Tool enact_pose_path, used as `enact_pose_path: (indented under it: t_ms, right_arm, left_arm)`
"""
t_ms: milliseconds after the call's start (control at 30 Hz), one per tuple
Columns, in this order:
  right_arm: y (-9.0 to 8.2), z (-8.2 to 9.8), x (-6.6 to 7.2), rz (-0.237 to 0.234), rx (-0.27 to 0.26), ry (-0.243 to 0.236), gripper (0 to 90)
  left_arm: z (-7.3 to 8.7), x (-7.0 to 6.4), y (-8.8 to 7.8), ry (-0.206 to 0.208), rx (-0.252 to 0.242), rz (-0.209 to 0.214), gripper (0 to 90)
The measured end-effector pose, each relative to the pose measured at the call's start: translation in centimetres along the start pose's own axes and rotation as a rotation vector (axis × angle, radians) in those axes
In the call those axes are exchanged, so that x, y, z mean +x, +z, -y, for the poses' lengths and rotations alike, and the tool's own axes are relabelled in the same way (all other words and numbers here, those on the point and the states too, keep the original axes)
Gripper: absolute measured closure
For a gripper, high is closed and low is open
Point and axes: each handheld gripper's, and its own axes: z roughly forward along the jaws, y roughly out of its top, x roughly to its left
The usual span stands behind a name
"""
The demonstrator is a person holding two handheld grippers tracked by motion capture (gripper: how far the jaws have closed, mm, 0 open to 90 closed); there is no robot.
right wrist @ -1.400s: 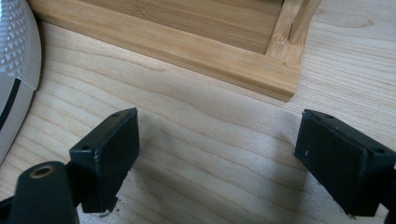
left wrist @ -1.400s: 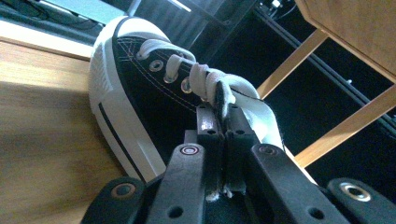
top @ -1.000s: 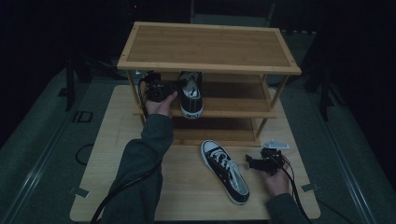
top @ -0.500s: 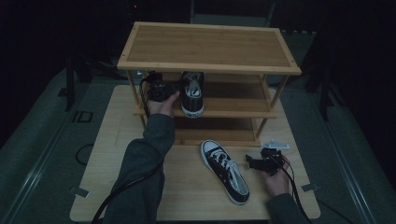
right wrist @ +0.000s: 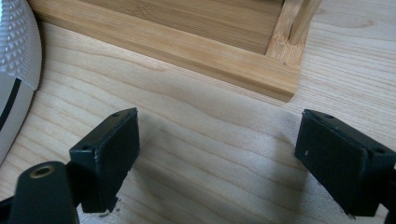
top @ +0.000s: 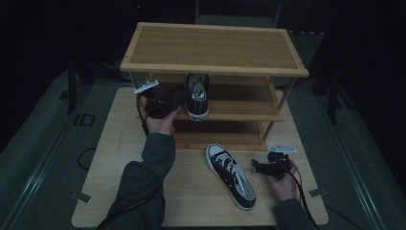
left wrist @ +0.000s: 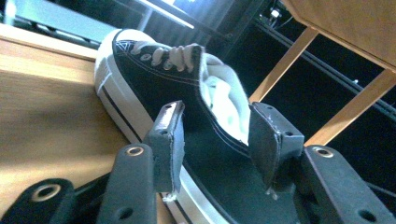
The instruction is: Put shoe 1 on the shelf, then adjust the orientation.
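Note:
A black low-top sneaker [top: 197, 96] with white laces stands on the middle shelf of a bamboo shoe rack [top: 210, 48], heel toward me. My left gripper [top: 178, 98] points at its heel from the left. Its jaws have just been opening; in the left gripper view [left wrist: 219, 140] the sneaker's [left wrist: 154, 79] heel collar lies between the spread pads, with neither pad pressing on it. The second sneaker [top: 231, 175] lies on the wooden board in front of the rack. My right gripper [top: 256, 167] rests open just right of it. Its jaws [right wrist: 224, 158] are wide over bare wood, the rubber toe [right wrist: 14, 70] at the left.
The rack has a top shelf, a middle shelf and a low shelf; its base rail [right wrist: 187, 51] runs just ahead of the right gripper. The light wooden board [top: 110, 158] holds the rack. Cables trail from both grippers toward me. Dark floor surrounds the board.
The left gripper has opened and let go of the sneaker's heel, then drawn back a little to the left. The sneaker stays on the middle shelf. The right hand has kept still.

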Motion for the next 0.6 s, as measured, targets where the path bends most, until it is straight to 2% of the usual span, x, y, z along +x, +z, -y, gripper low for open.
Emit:
enact_pose_path:
  t_ms: [100, 233, 300, 333, 433, 600]
  right_arm:
    - [0.0, 0.0, 0.0, 0.000, 0.000, 0.000, 13.4]
    - [0.0, 0.0, 0.0, 0.000, 0.001, -0.001, 13.4]
    - [0.0, 0.0, 0.0, -0.001, 0.001, -0.001, 13.3]
    - [0.0, 0.0, 0.0, -0.001, 0.001, -0.001, 13.3]
    - [0.0, 0.0, 0.0, -0.002, 0.002, -0.002, 12.7]
    - [0.0, 0.0, 0.0, -0.004, 0.003, -0.005, 12.4]
  left_arm:
    - [0.4, -1.0, -0.9, 0.060, -0.008, -0.028, 54.6]
    - [1.0, -1.9, -1.9, 0.100, -0.012, -0.035, 53.7]
    - [1.2, -2.1, -2.1, 0.106, -0.007, -0.030, 52.7]
    - [1.8, -2.4, -2.6, 0.136, 0.006, -0.040, 52.6]
    - [2.6, -2.5, -3.3, 0.169, 0.020, -0.049, 52.2]
    - [3.8, -2.1, -4.2, 0.189, 0.039, -0.073, 51.8]
